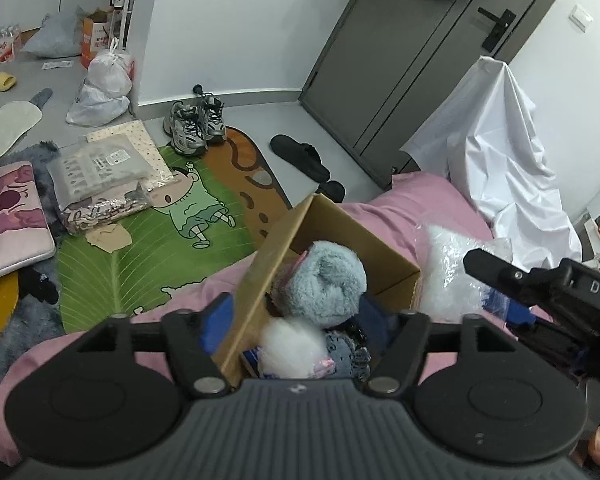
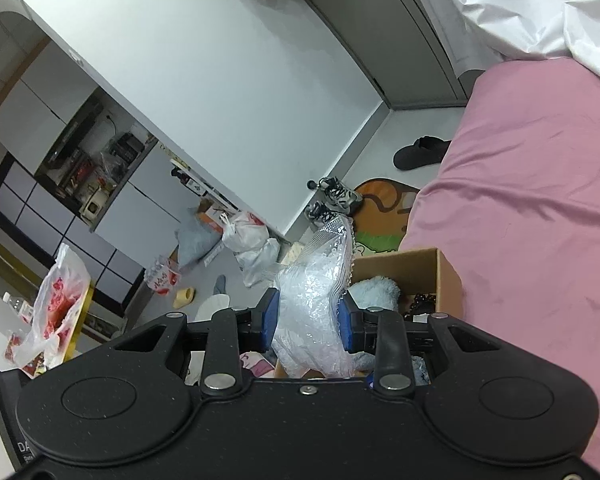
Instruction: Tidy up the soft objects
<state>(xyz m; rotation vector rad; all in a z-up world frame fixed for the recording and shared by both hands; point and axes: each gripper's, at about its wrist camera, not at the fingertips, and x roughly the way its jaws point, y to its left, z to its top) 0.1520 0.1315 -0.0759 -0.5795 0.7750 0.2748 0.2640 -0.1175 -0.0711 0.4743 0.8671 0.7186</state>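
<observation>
A cardboard box (image 1: 332,220) sits on the pink bed (image 1: 400,196). It holds a rolled light-blue fluffy towel (image 1: 324,284), a white fluffy ball (image 1: 292,344) and darker soft items. My left gripper (image 1: 296,320) is open, its jaws straddling the box's near left wall. My right gripper (image 2: 308,316) is shut on a clear plastic bag of white filling (image 2: 312,304), held above the box (image 2: 416,268). The bag (image 1: 448,272) and the right gripper (image 1: 540,284) also show at the right of the left wrist view.
A white sheet (image 1: 500,152) drapes over something beyond the bed. On the floor lie a green cartoon mat (image 1: 148,236), packaged fabrics (image 1: 104,176), sneakers (image 1: 196,124), black slippers (image 1: 300,156), a pink cushion (image 1: 8,220) and plastic bags (image 1: 100,88). A grey door (image 1: 400,48) stands behind.
</observation>
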